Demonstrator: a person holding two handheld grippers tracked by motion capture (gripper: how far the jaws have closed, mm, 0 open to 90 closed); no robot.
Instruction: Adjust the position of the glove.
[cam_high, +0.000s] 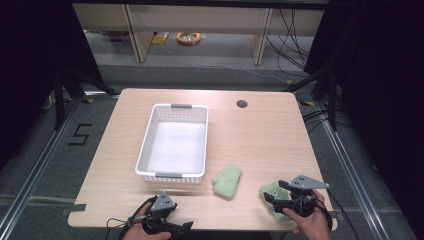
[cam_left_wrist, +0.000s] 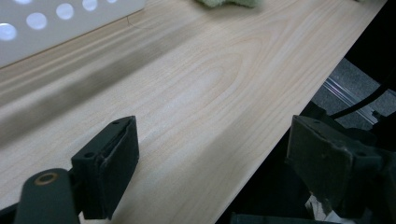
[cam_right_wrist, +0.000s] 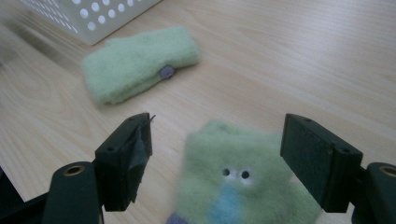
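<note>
Wooden table (cam_high: 260, 135) bears empty white basket (cam_high: 172, 142); two green mittens (cam_high: 227, 181) nearby.

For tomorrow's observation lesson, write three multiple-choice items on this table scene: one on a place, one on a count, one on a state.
1. Where does the white perforated plastic basket stand on the pale wooden table?
A. left of centre
B. at the far right edge
C. on the floor

2. How many fuzzy green mittens lie on the table?
A. one
B. two
C. four

3. How do the right gripper's jaws stand?
A. shut on the basket rim
B. shut with nothing between them
C. open, with a mitten between them

Answers: 1 A, the high view shows it left of the middle; 2 B, one mitten lies beside the basket and one with a face by the right gripper; 3 C, the right gripper view shows a wide gap.
</note>
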